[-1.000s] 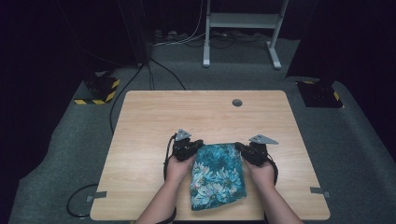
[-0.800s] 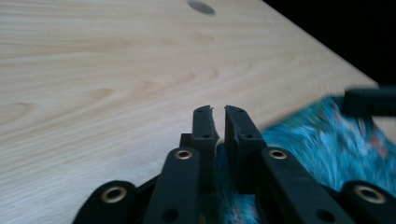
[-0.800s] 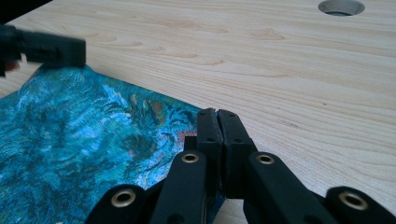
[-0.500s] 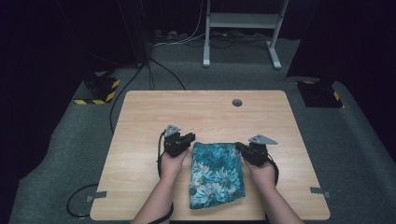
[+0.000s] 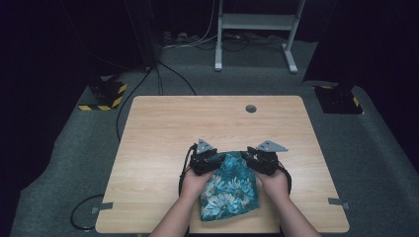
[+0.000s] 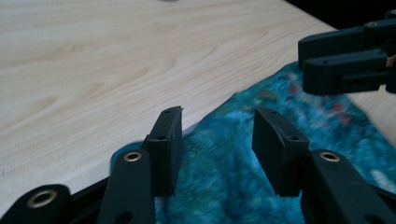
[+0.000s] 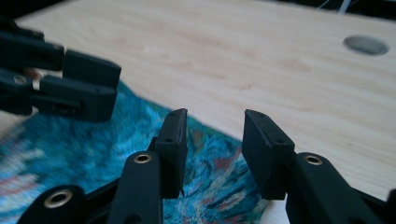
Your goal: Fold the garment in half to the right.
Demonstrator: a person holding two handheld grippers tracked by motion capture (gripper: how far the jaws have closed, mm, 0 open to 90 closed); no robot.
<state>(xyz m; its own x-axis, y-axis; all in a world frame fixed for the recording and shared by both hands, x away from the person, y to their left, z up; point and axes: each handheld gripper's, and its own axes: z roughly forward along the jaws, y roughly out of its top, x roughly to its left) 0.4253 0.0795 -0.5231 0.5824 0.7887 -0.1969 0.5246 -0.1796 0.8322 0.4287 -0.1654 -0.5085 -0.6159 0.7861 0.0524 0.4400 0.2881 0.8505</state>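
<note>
A folded teal floral cloth (image 5: 230, 187) lies on the wooden table (image 5: 197, 123) near its front edge. My left gripper (image 5: 205, 160) sits at the cloth's far left corner and my right gripper (image 5: 262, 159) at its far right corner. In the left gripper view the left gripper (image 6: 217, 135) is open, its jaws having just been opening, and the cloth (image 6: 233, 182) lies below the gap, unpinched. In the right gripper view the right gripper (image 7: 212, 140) is open too, also just opening, over the cloth (image 7: 70, 154). Each view shows the other gripper beyond.
A round cable hole (image 5: 251, 108) is set in the table's far side, also seen as the hole (image 7: 365, 45). Bare wood spreads beyond the cloth. Around the table is grey carpet with cables, a striped block (image 5: 106, 94) and a white stand (image 5: 257, 22).
The left gripper drew off to the left, then came back right onto the cloth's far left corner. The right hand stayed put. The cloth's far edge now looks slightly bunched.
</note>
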